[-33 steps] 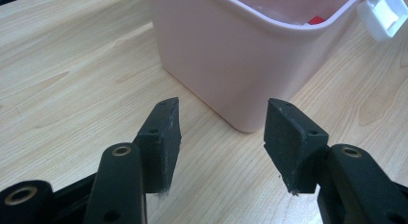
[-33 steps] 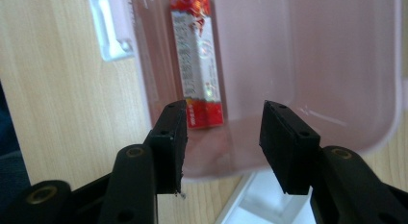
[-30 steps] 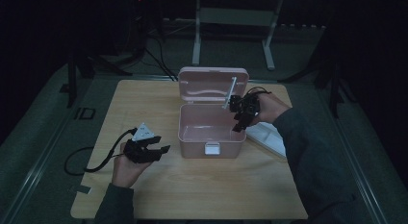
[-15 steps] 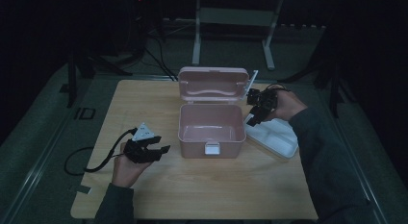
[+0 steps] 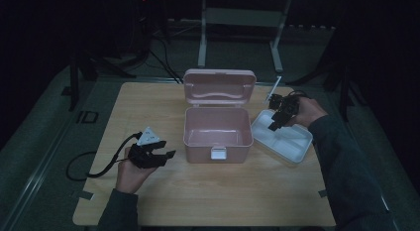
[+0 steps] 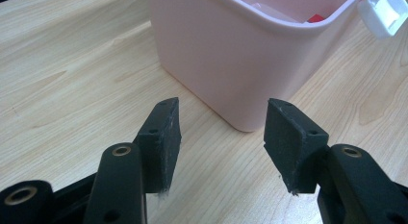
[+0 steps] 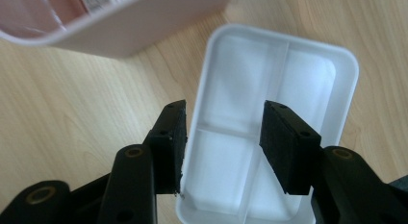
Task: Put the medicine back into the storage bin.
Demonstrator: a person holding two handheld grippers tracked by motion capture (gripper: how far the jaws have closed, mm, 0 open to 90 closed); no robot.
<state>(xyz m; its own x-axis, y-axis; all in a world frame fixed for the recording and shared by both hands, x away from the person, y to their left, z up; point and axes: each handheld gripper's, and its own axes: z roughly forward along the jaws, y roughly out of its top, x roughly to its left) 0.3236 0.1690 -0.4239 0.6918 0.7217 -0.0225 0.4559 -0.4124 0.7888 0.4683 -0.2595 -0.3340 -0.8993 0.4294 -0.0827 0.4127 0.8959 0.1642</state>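
A pink box (image 5: 216,137) stands mid-table with its lid (image 5: 219,86) raised. To its right lies a white divided tray (image 5: 285,142). My right gripper (image 5: 274,121) hovers over the tray's far end. In the right gripper view its jaws (image 7: 221,137) have just been closing but stand apart, one at the tray's (image 7: 269,89) rim, the other over a compartment, gripping nothing. My left gripper (image 5: 161,154) rests left of the box, open and empty. In the left gripper view it (image 6: 219,137) faces the box's (image 6: 231,56) near corner.
The box's white latch (image 5: 218,153) hangs on its front wall, also showing as the latch (image 6: 385,12) at top right. Some items lie inside the box (image 7: 120,27). A cable (image 5: 94,164) trails left from my left gripper. Bare wooden table (image 5: 223,196) lies in front.
My right gripper has moved from above the pink box to the right and slightly down, over the white tray. The left gripper has stayed put.
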